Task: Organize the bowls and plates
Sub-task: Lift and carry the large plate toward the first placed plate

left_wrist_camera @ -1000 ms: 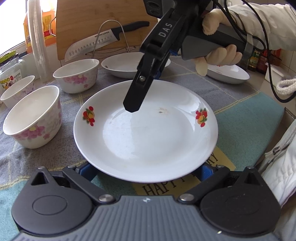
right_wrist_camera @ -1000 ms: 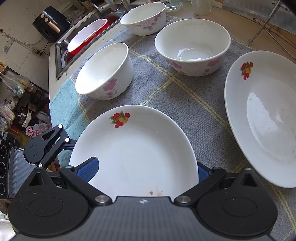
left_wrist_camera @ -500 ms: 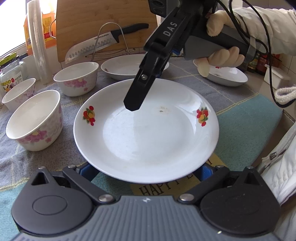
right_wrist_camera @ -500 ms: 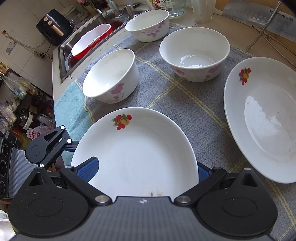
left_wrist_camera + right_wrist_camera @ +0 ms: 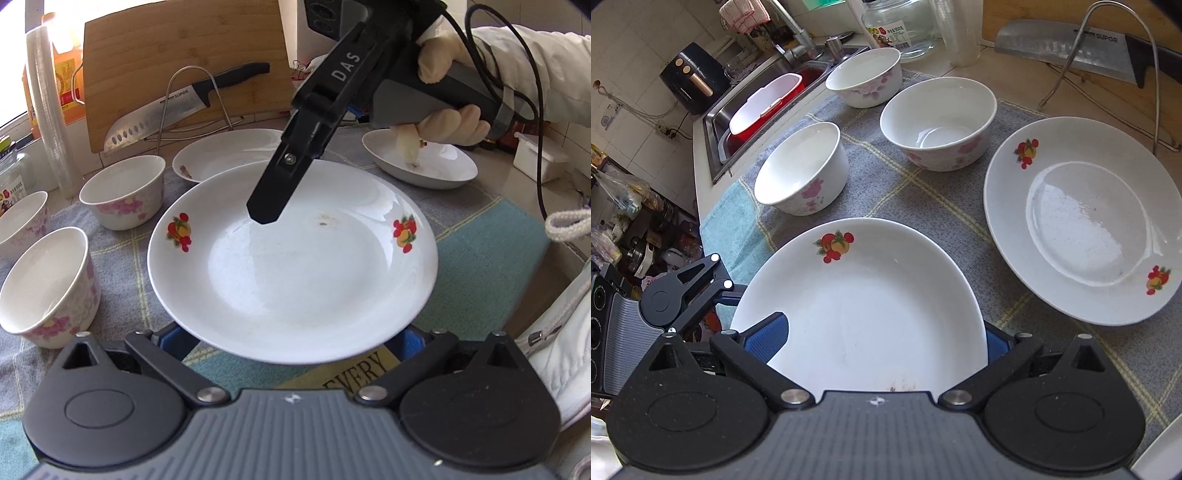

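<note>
Gripping opposite edges of one fruit-patterned plate point(image 5: 295, 280), both grippers hold it raised above the grey checked cloth point(image 5: 923, 199): the left gripper point(image 5: 291, 341) is closed on the rim at 6 o'clock in its own view, the right gripper point(image 5: 882, 343) closed on the far rim. Three floral bowls point(image 5: 801, 173) sit at 10 to 12 o'clock in the right wrist view, a second plate point(image 5: 1082, 221) at 2 o'clock.

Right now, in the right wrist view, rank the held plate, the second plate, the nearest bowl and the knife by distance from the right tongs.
1. Held plate, between the tongs.
2. Nearest bowl, ahead left.
3. Second plate, right; close to the bowl's rank.
4. Knife, far right.
</note>
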The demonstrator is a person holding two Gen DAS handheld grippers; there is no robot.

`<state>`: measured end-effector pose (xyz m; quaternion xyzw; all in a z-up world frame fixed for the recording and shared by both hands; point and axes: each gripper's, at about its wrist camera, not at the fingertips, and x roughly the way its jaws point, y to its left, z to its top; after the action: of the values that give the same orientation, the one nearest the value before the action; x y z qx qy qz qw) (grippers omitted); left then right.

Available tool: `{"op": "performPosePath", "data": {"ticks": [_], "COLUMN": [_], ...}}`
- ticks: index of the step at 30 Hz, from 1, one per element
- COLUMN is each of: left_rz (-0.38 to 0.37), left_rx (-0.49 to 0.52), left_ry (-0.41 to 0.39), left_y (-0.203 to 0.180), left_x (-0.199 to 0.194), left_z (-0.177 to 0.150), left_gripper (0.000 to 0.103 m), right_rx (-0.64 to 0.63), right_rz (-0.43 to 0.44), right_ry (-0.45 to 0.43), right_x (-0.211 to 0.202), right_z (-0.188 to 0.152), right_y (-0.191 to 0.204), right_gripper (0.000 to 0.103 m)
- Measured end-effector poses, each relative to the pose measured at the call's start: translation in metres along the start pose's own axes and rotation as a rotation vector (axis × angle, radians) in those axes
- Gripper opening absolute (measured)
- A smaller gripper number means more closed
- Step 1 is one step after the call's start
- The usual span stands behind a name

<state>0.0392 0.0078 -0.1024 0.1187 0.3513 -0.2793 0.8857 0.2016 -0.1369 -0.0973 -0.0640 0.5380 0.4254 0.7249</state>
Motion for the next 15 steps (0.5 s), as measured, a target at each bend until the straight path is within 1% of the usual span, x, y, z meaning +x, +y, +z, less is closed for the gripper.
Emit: {"op": "performPosePath", "data": {"ticks": [9, 15], "left_rz": [-0.042, -0.08], "left_rx": [0.053, 0.102], "left_ry": [-0.019, -0.02], "left_y": [-0.023, -0.041], "left_x": [0.013, 0.03], "left_z": [0.028, 0.049], "left_gripper": [0.102, 0.102], "right_rx": [0.047, 0.094], "right_rz": [-0.04, -0.07], "right_ry": [-0.061, -0.099], "right_x": [-0.038, -0.062], "right_z": [-0.023, -0.044], "right_y": [-0.026, -0.047], "right_gripper": [0.103, 0.103]}}
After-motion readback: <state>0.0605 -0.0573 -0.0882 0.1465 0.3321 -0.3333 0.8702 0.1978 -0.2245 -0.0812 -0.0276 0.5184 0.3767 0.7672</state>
